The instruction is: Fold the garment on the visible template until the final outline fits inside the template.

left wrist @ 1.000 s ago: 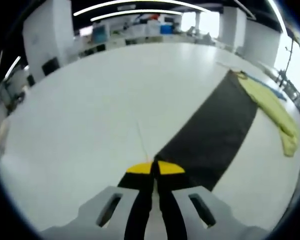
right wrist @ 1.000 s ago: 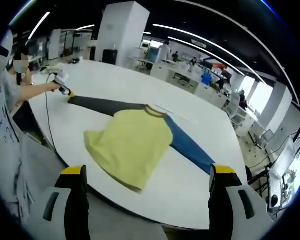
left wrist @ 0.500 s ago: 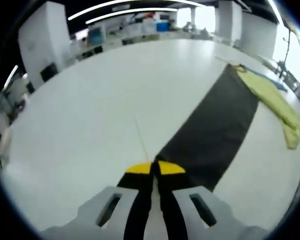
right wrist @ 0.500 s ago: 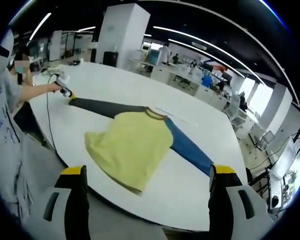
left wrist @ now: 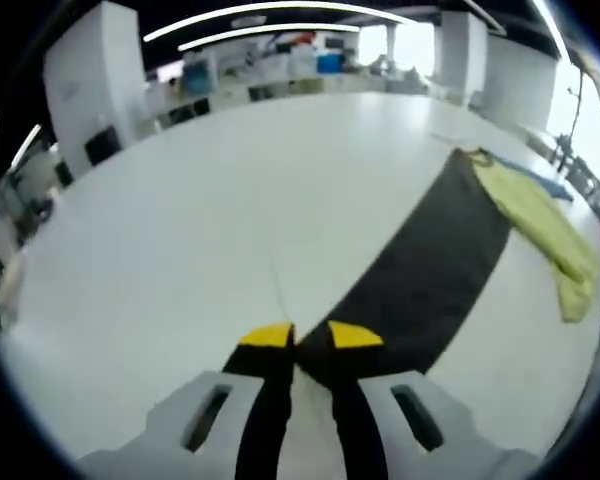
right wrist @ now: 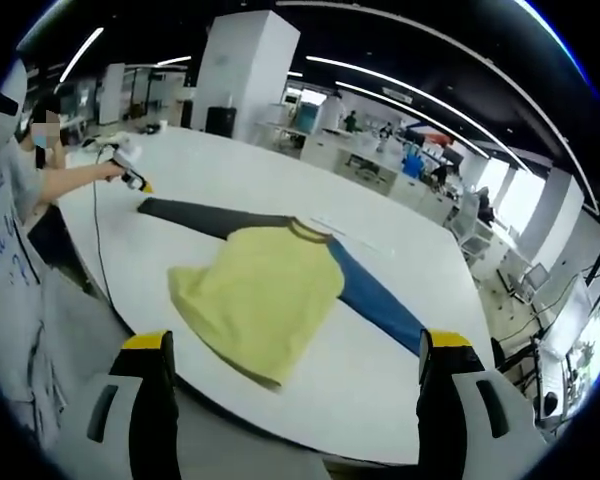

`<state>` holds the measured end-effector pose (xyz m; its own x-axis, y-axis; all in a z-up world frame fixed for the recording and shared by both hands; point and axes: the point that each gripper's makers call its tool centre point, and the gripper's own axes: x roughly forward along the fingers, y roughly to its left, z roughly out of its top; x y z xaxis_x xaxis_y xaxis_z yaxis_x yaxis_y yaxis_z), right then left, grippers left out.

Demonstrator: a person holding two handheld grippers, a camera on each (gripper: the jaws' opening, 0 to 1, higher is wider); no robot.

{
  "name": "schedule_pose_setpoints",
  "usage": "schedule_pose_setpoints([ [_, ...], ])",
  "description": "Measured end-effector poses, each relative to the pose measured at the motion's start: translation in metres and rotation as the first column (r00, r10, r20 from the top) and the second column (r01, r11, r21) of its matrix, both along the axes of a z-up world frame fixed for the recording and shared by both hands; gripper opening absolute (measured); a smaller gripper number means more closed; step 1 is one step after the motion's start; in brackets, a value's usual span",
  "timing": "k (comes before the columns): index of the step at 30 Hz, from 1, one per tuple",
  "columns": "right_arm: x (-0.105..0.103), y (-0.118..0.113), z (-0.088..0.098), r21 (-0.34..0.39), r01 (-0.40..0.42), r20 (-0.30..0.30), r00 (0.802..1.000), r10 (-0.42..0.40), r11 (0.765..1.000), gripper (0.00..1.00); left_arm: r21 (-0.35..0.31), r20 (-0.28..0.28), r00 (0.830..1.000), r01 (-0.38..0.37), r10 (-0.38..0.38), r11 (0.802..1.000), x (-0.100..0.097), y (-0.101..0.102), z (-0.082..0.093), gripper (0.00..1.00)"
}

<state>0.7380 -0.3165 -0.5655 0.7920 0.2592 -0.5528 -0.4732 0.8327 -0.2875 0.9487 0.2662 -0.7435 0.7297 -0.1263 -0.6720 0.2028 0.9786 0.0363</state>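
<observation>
The left gripper [left wrist: 311,335] has just let go of the black sleeve [left wrist: 430,275]; its jaws now stand slightly parted above the cuff. The shirt [right wrist: 265,290] lies spread flat on the table [right wrist: 280,190], unfolded. The right gripper [right wrist: 292,342] hangs back, jaws wide, empty.

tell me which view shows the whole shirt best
The right gripper view: the shirt lies spread flat, yellow body with a dark sleeve and a blue sleeve. The left gripper view shows mostly the dark sleeve and a yellow edge.
</observation>
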Motion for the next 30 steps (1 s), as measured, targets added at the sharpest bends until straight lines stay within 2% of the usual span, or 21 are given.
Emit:
schedule_pose_setpoints([
  [3, 0.001, -0.001, 0.0, 0.002, -0.002, 0.005, 1.0, 0.002, 1.0, 1.0, -0.048, 0.031, 0.999, -0.016, 0.017, 0.999, 0.002, -0.002, 0.009, 0.16],
  [8, 0.002, -0.003, 0.003, 0.005, -0.005, 0.017, 1.0, 0.004, 1.0, 1.0, -0.067, 0.079, 0.997, -0.01, 0.016, 0.998, 0.003, -0.008, 0.03, 0.19],
  [13, 0.002, -0.002, 0.004, 0.006, -0.016, 0.023, 1.0, 0.015, 1.0, 1.0, -0.073, 0.136, 0.991, 0.014, -0.004, 0.997, 0.006, -0.016, 0.05, 0.32],
  [16, 0.003, -0.002, 0.004, 0.005, -0.021, 0.026, 0.999, 0.021, 1.0, 1.0, -0.083, 0.163, 0.987, 0.029, -0.015, 0.996, 0.006, -0.021, 0.062, 0.34],
  [20, 0.002, -0.004, 0.005, 0.008, -0.023, 0.031, 0.999, 0.023, 1.0, 1.0, -0.074, 0.178, 0.982, 0.071, -0.057, 0.995, 0.003, -0.034, 0.073, 0.41],
  [26, 0.002, -0.009, 0.004, 0.013, -0.023, 0.035, 0.999, 0.022, 1.0, 1.0, -0.053, 0.198, 0.973, 0.132, -0.119, 0.99, -0.003, -0.056, 0.094, 0.46],
  [28, 0.003, -0.011, 0.003, 0.018, -0.025, 0.035, 0.999, 0.024, 1.0, 1.0, -0.032, 0.231, 0.962, 0.155, -0.143, 0.987, -0.005, -0.063, 0.105, 0.49],
  [30, 0.004, -0.014, 0.003, 0.022, -0.027, 0.035, 0.999, 0.026, 0.999, 1.0, -0.037, 0.238, 0.958, 0.173, -0.159, 0.984, -0.01, -0.072, 0.114, 0.54],
])
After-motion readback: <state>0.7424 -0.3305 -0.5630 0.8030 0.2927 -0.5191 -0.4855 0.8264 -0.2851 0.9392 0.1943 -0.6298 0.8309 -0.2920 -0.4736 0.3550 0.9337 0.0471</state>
